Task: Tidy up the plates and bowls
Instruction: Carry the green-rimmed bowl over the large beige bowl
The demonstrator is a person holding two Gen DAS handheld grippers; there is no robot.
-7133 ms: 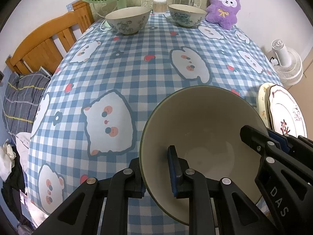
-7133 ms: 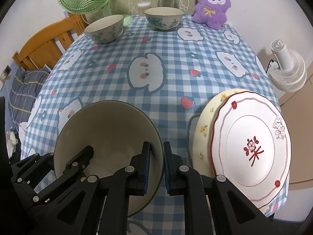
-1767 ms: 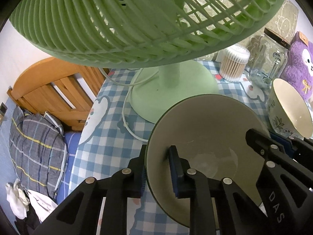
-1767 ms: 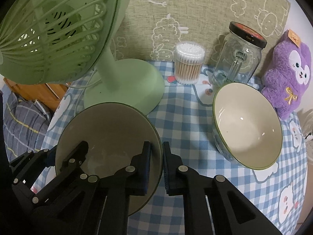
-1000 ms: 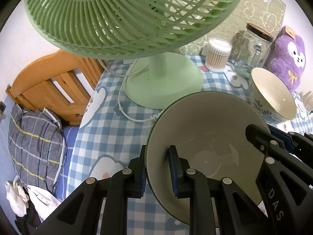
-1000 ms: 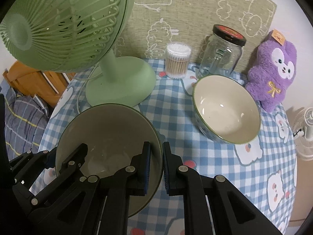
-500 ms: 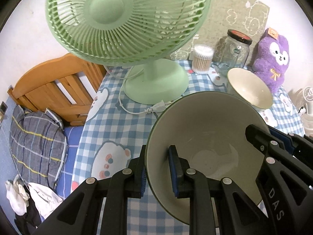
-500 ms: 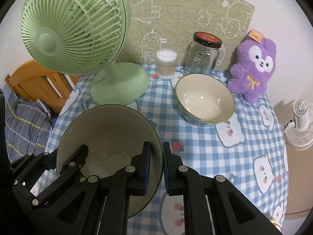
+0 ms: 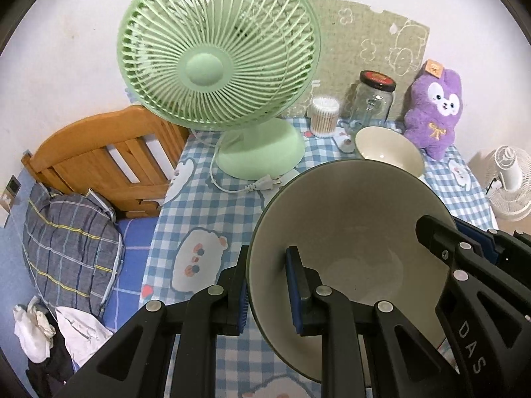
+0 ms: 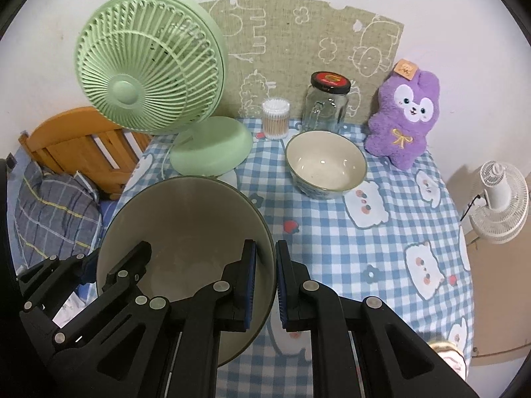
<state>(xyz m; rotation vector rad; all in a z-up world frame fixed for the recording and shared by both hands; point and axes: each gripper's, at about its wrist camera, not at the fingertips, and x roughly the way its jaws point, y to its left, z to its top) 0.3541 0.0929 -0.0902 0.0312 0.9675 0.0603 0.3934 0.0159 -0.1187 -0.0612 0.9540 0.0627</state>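
Both grippers hold one cream bowl with a dark green rim [image 9: 351,225], also in the right wrist view [image 10: 186,229], above the blue checked tablecloth [image 10: 381,232]. My left gripper [image 9: 268,285] is shut on its left rim. My right gripper [image 10: 265,278] is shut on its right rim. A second bowl with a floral outside [image 10: 327,165] stands on the table near the back; it also shows in the left wrist view [image 9: 388,147]. The edge of a plate [image 10: 448,355] shows at the lower right.
A green table fan [image 9: 219,66] stands at the back left, its cord and plug [image 9: 262,184] on the cloth. A cotton-swab tub [image 10: 275,117], glass jar [image 10: 328,102] and purple plush [image 10: 403,116] line the back wall. A wooden chair [image 9: 106,152] and a white floor fan [image 10: 497,199] flank the table.
Both grippers have drawn back and up from the fan with the bowl still gripped. The fan and the floral bowl look farther away.
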